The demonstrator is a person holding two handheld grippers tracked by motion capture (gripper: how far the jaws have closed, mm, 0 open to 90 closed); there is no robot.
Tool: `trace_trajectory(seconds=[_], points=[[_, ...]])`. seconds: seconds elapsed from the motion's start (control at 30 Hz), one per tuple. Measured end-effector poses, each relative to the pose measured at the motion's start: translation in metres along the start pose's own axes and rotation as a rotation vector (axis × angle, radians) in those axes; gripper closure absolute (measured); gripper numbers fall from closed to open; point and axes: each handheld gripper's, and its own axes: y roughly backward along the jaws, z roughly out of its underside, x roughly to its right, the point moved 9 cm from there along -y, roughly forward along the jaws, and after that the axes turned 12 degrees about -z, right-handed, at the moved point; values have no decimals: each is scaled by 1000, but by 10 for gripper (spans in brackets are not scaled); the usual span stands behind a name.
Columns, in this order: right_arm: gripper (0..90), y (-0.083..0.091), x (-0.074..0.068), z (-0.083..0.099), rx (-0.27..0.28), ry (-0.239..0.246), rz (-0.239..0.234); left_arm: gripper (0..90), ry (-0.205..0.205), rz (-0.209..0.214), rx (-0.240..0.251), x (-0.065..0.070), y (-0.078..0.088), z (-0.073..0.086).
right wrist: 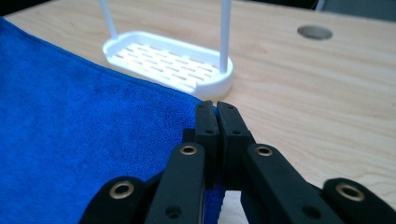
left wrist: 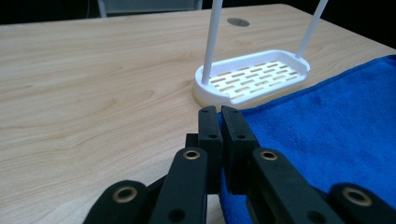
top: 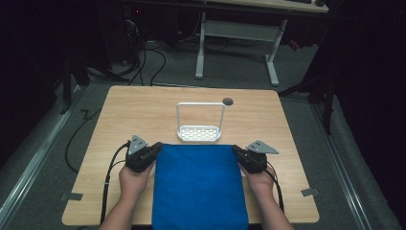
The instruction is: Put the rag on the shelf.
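I note the left gripper (top: 154, 151) and right gripper (top: 237, 150) each pinching a far corner of the cloth (top: 198, 187), spread at 6 o'clock of the rack (top: 199, 133) on the worktop (top: 119, 120), presumably to lift it evenly.

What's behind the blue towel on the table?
Right behind the blue towel stands a white slotted rack with a tall hoop handle, empty as far as the pictures show. Farther back is a round hole in the wooden table. Whatever is under the towel is covered.
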Motion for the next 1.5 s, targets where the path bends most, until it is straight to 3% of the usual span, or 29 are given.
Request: trace_trajectory(seconds=[0.4,0.6,0.77,0.97,1.0,1.13,1.5], points=[[885,17,-19,-26,97,47,-11,875,17,-16,117,-5,26,-26],[886,26,-25,-36,136,55,-14,875,8,-19,165,-3,36,-37],[886,38,-33,-51,178,90,-10,876,9,-14,213,-1,47,-49],[886,59,-43,-73,246,134,2,877,10,-4,282,4,65,-69],[886,62,-45,-77,261,134,5,877,14,1,313,6,72,-78],[886,74,-51,-93,301,169,16,879,-16,-13,357,9,83,-95],[888,94,-59,-126,376,222,30,883,-42,-14,444,16,99,-134]])
